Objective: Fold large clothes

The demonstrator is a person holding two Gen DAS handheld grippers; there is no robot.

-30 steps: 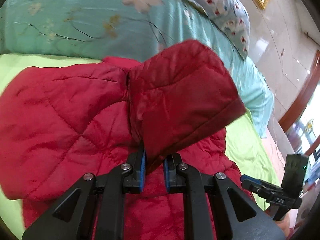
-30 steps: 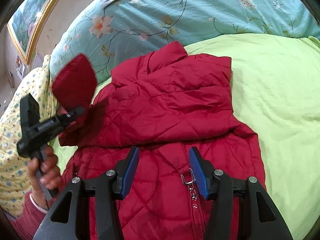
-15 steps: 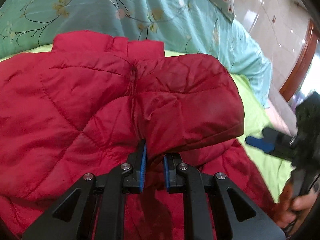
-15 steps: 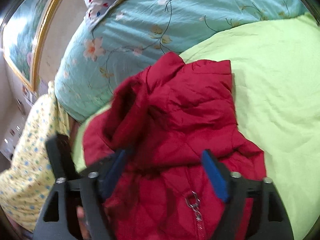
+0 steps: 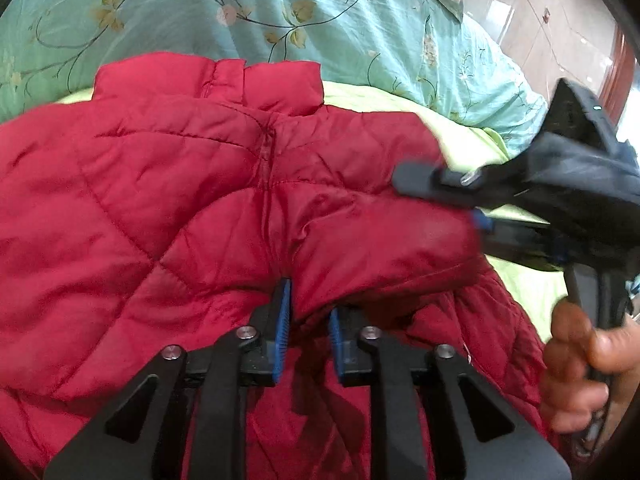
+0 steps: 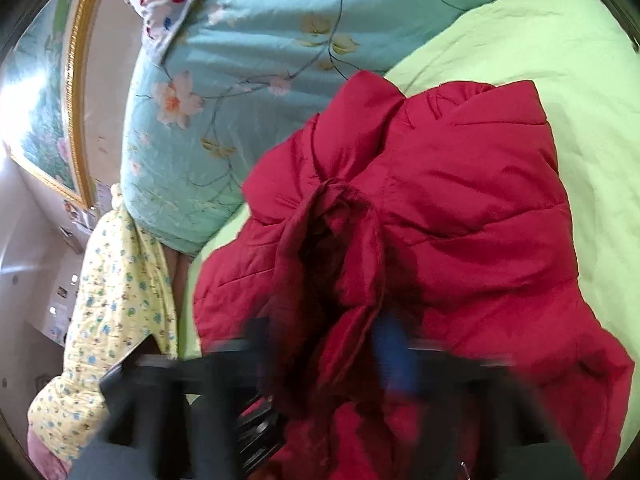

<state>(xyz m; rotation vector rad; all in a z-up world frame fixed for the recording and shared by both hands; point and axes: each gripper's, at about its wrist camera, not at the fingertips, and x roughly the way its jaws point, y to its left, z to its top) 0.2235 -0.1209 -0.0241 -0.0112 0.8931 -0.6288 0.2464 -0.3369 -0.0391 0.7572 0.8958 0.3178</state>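
**Left wrist view: red puffer jacket sleeve pinched and lying over the body**

Left wrist view has the left hand-held gripper (image 5: 309, 322) clenched on the sleeve cuff (image 5: 384, 248) of a red quilted jacket (image 5: 132, 216). The blue pads (image 5: 282, 332) sit close together with fabric bunched between them. The jacket lies spread on a lime green bed sheet (image 5: 460, 144), collar (image 5: 224, 80) pointing toward a teal floral quilt (image 5: 248, 8). The sleeve lies across the jacket's chest.

The right hand-held gripper (image 5: 476, 204) comes in from the right, reaching the far end of that sleeve, with the person's hand (image 5: 576, 364) on its handle. It's blurred there, and in the right wrist view its fingers are smeared too. The open cuff hangs right in front of them, so I honestly can't tell if it's closed on the cloth. That view also shows a gold-framed picture (image 6: 48, 92) on the wall and a yellow flowered cloth (image 6: 112, 312) at the bed's edge.
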